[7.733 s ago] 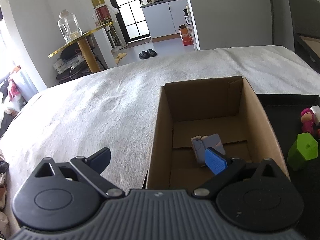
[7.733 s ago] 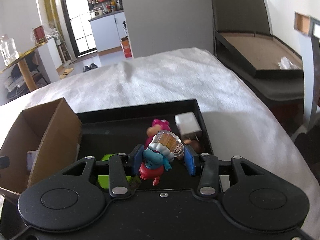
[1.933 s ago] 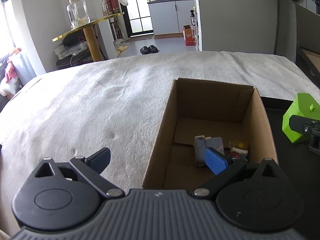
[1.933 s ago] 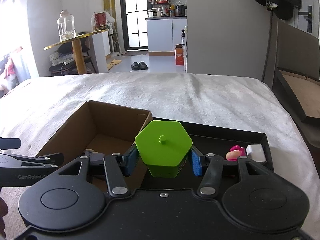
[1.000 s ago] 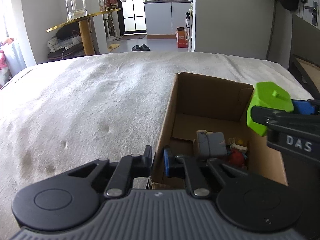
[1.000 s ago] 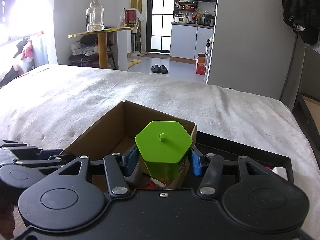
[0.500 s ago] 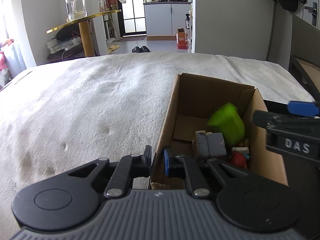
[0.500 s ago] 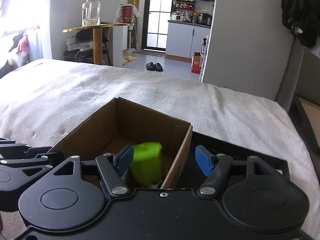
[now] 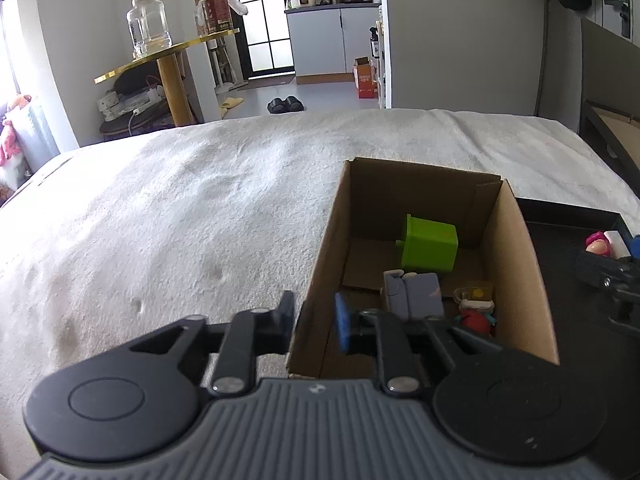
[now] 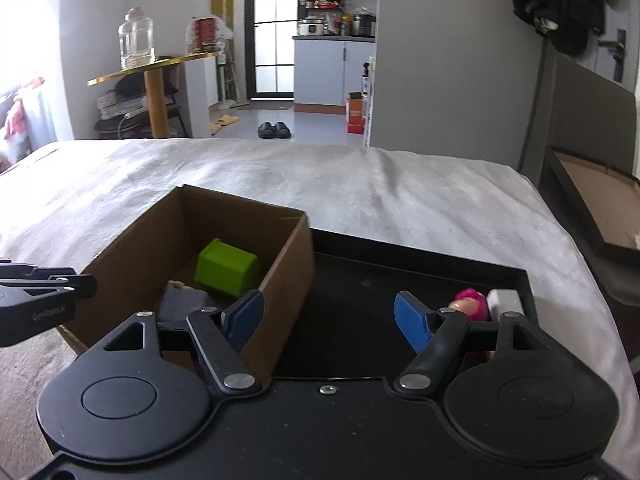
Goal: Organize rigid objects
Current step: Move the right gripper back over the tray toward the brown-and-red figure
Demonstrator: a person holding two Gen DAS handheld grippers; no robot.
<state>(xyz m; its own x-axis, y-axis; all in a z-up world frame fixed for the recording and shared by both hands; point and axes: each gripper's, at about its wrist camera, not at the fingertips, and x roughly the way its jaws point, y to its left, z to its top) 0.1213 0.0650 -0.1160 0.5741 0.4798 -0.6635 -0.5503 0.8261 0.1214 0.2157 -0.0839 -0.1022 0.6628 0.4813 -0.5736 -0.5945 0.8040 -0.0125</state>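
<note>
The green hexagonal block point(image 9: 430, 249) I carried a second ago now lies tipped on its side toward the far end of the cardboard box point(image 9: 516, 264), past the grey toy point(image 9: 414, 294) and the red figure point(image 9: 476, 314). My right gripper point(image 10: 328, 318) has just been opening and stands wide, empty, over the black tray point(image 10: 400, 276). My left gripper point(image 9: 314, 320) has just been easing apart, straddling the box's near-left wall without pinching it.

1. The cardboard box point(image 9: 516, 248) sits on the bed point(image 9: 180, 216), with the tray point(image 10: 420, 272) touching its right side.
2. In the box, the hexagonal container point(image 9: 430, 249) lies on its side behind two small toys point(image 9: 414, 294).
3. A figurine point(image 10: 472, 304) and a charger block point(image 10: 505, 302) sit in the tray's far right corner.
</note>
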